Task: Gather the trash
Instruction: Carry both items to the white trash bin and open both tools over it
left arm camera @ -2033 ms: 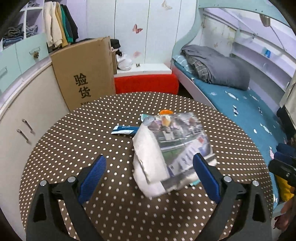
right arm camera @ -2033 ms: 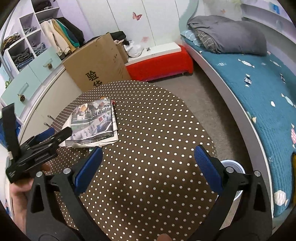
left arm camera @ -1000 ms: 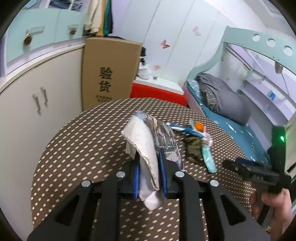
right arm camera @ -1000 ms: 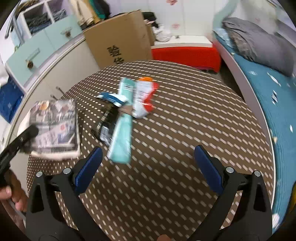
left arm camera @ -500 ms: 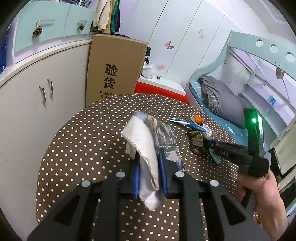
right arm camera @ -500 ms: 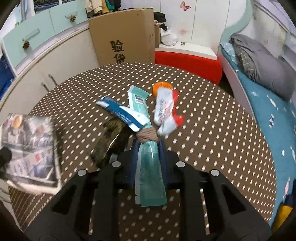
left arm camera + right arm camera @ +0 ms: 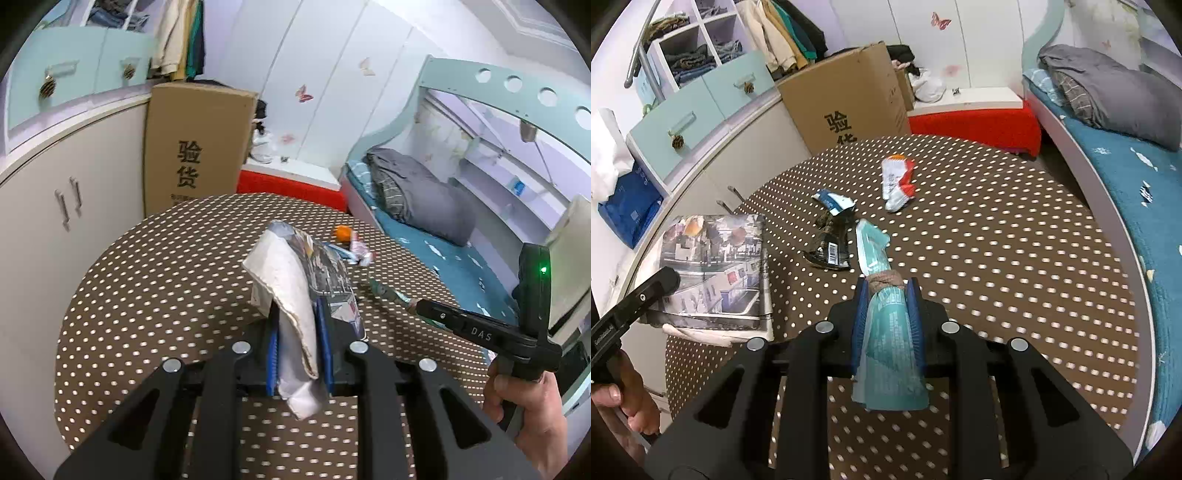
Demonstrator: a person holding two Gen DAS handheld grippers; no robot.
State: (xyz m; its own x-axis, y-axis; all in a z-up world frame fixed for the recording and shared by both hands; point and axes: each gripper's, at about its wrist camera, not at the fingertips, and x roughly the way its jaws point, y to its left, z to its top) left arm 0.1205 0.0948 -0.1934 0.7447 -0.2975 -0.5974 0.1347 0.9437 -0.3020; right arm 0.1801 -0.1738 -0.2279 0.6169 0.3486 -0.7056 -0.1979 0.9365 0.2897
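Observation:
My left gripper [image 7: 297, 321] is shut on a folded newspaper [image 7: 295, 291] and holds it above the polka-dot round table [image 7: 155, 280]; the paper also shows in the right wrist view [image 7: 714, 269]. My right gripper [image 7: 885, 295] is shut on a teal wrapper [image 7: 886, 347] and holds it above the table. On the table lie a dark wrapper [image 7: 827, 243], a blue-white wrapper [image 7: 833, 201] and a red-white packet [image 7: 897, 181]. The right gripper shows at the right of the left wrist view [image 7: 417, 304].
A tall cardboard box [image 7: 846, 107] stands behind the table by curved cabinets [image 7: 70, 184]. A red bench [image 7: 975, 125] and a bed with blue sheet [image 7: 1126, 166] lie to the right. A blue bag [image 7: 628, 206] sits at the left.
My right gripper has lifted the teal wrapper off the table and drawn back from the pile. My left gripper still holds the newspaper, shifted a little.

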